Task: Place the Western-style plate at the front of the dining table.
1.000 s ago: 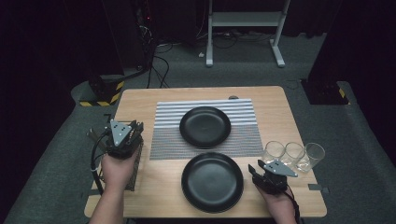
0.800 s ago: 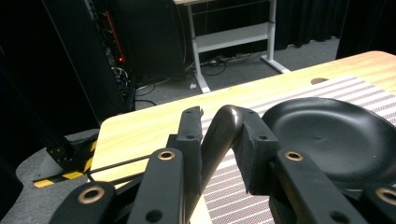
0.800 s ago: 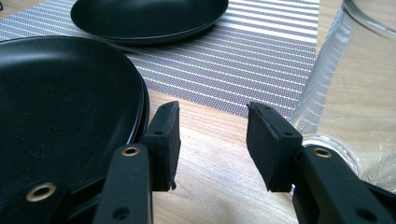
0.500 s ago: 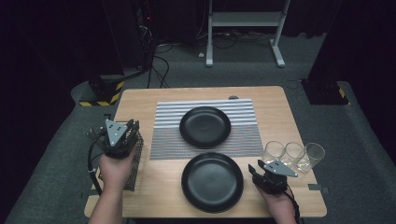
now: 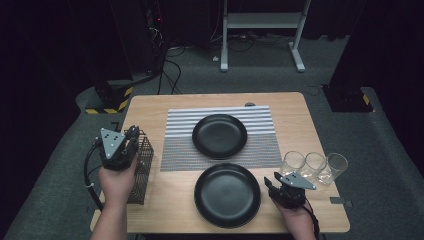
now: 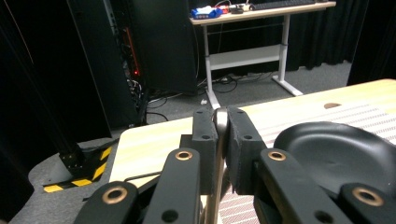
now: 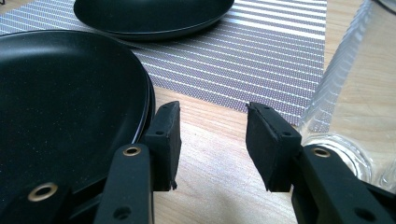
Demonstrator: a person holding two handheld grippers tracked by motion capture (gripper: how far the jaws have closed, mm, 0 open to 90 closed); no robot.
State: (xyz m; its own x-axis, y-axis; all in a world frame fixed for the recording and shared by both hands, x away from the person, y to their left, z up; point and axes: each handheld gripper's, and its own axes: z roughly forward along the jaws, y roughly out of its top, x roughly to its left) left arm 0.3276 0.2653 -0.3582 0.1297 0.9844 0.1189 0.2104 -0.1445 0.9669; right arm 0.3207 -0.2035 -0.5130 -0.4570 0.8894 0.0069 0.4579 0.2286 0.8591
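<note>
My left gripper [image 5: 131, 136] hovers over a black wire basket [image 5: 142, 165] at the table's left edge. In the left gripper view its jaws [image 6: 220, 135] have just been closing and now pinch the rounded end of a thin silver utensil handle [image 6: 220, 122]; the rest of the utensil is hidden below. My right gripper [image 5: 270, 184] rests low on the wood between the near black plate [image 5: 227, 194] and the glasses [image 5: 315, 164]. In the right gripper view it [image 7: 212, 135] stands open with bare table between its pads, beside the plate's rim [image 7: 144, 100].
A second black plate [image 5: 219, 135] sits on a striped grey placemat [image 5: 180, 150] mid-table. Three clear glasses stand in a row at the right, the nearest glass [image 7: 345, 93] just beside my right jaw. Behind the table are a dark floor, cables and a desk frame.
The left gripper has edged slightly to the left above the basket. The right gripper has stayed put.
</note>
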